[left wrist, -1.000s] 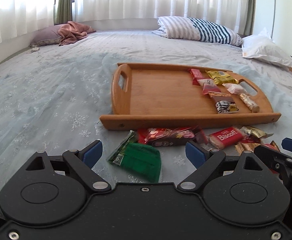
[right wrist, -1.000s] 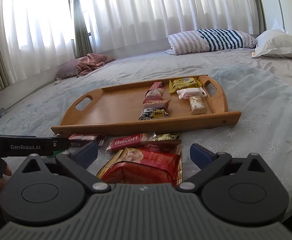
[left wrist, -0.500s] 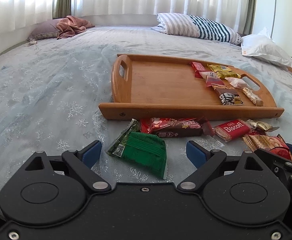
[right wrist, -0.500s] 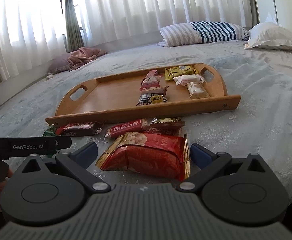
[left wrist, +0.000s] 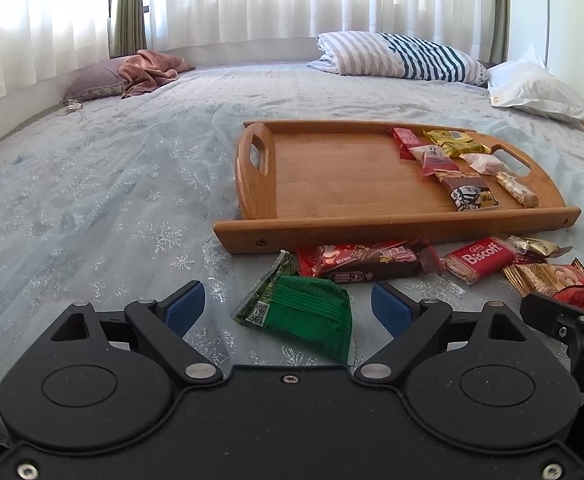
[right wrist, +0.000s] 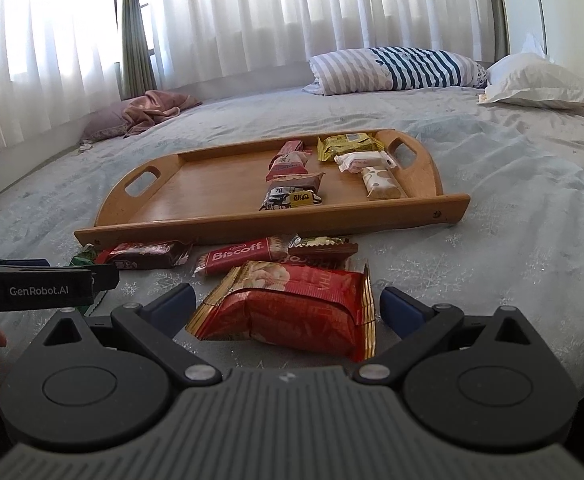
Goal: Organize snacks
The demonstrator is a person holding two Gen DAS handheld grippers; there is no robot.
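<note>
Change since earlier frames: both grippers sit lower and nearer the bed than a second ago; the green packet and the red bag now fill the space between their respective fingers; snacks and tray lie as before.
Green packet (left wrist: 300, 314): flat on the bedspread, between the spread fingers of the left gripper (left wrist: 288, 306); its far corner next to the brown-and-red bar (left wrist: 362, 262).
Red bag (right wrist: 292, 312): largest snack; lies on the bedspread between the blue pads of the right gripper (right wrist: 288, 308); pads apart from it on both sides.
Left gripper: jaws wide apart, holding nothing.
Right gripper: jaws wide apart, holding nothing.
Loose snacks: brown-and-red bar, Biscoff packet (right wrist: 240, 258) and a gold-wrapped piece (right wrist: 322, 245) in a row just in front of the tray's near rim.
Wooden tray (right wrist: 212, 184): rests on the bed beyond the loose snacks; six or seven small packets gathered in its right half, left half bare wood.
Bed (left wrist: 92, 184): pale blue snowflake spread; striped pillow (left wrist: 404, 56) and white pillow (left wrist: 540, 92) at the far side; pink cloth (left wrist: 152, 70) at far left; curtains behind.
</note>
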